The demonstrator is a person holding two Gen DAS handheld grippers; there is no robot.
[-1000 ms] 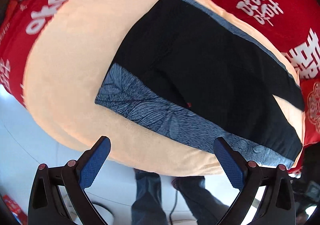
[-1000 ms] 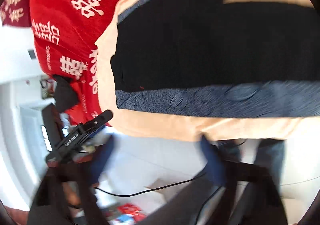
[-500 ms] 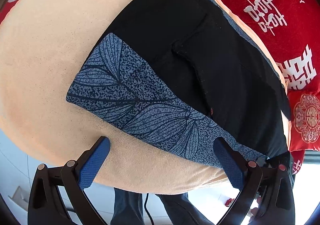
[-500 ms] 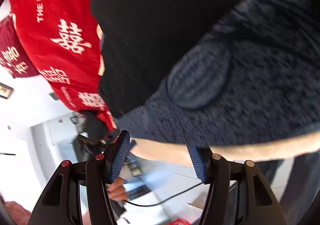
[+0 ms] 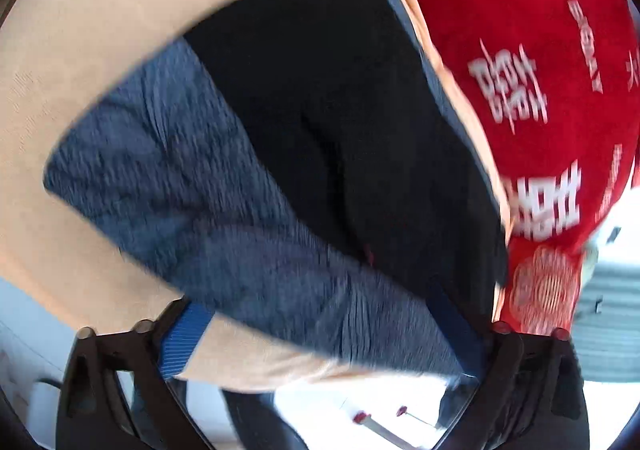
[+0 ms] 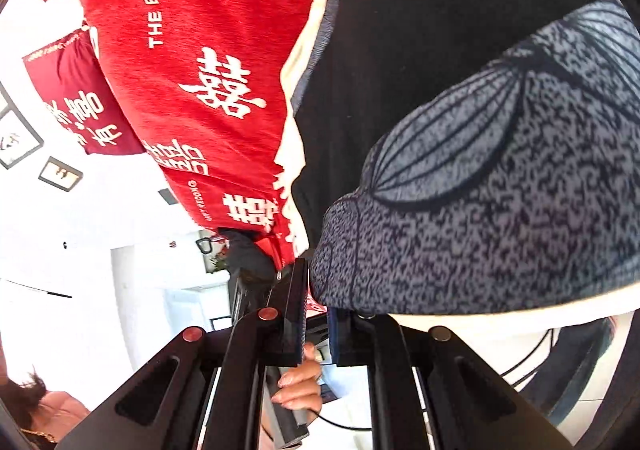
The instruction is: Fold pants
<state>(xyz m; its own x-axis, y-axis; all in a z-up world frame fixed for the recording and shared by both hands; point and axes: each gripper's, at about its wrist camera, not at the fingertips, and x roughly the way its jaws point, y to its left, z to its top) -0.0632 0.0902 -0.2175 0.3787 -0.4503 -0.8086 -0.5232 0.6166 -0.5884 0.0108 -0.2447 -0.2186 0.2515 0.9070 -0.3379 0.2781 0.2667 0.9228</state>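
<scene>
Black pants [image 5: 340, 122] with a grey-blue patterned band [image 5: 208, 210] lie flat on a peach towel [image 5: 80, 50]. My left gripper [image 5: 320, 334] is low over the near edge. Its jaws are closing, and the band and the towel's edge lie between them; the pads [image 5: 184, 338] stand wide apart and do not press on the cloth. In the right wrist view the same band [image 6: 500, 210] fills the right side, below the black cloth [image 6: 420, 30]. My right gripper [image 6: 318, 306] is closing, almost together, with the band's corner pinched between its fingers.
A red blanket [image 5: 540, 70] with white characters lies beyond the towel and also shows in the right wrist view [image 6: 192, 70]. A hand [image 6: 300, 382] holds the other gripper's handle below the bed edge. White floor, a cable [image 6: 532, 362] and legs in jeans [image 5: 248, 418] lie below.
The left gripper sank closer to the band and its jaws narrowed. The right gripper went from open beside the band's corner to nearly shut on it.
</scene>
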